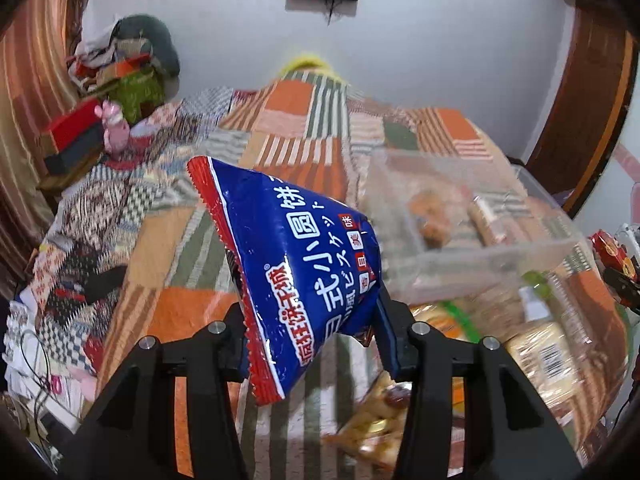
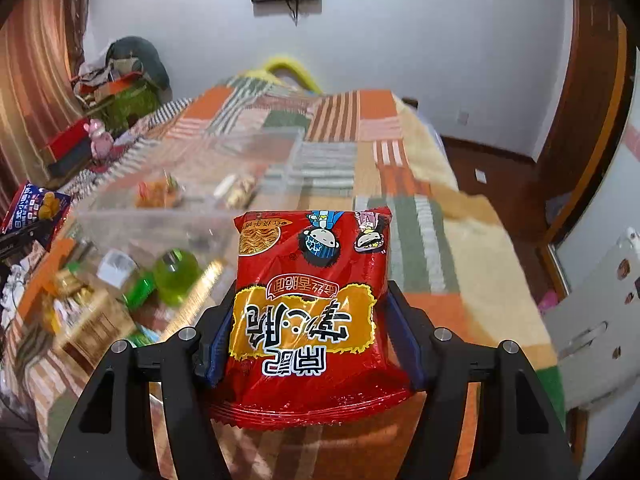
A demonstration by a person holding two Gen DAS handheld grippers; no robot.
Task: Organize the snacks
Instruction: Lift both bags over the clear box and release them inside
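Above bed: left claw clamps blue packet, right claw red packet

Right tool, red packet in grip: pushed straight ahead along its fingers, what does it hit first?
Probably nothing soon. The right tool, shut on the red noodle snack packet, points over bare patchwork bedspread; the clear plastic bin lies left. Depth uncertain.

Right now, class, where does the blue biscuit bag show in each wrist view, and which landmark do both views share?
Left wrist view: blue biscuit bag sits centre frame, clamped by the left gripper.
Right wrist view: the same bag is small at the far left edge.
Shared landmark: the clear plastic bin on the patchwork blanket.
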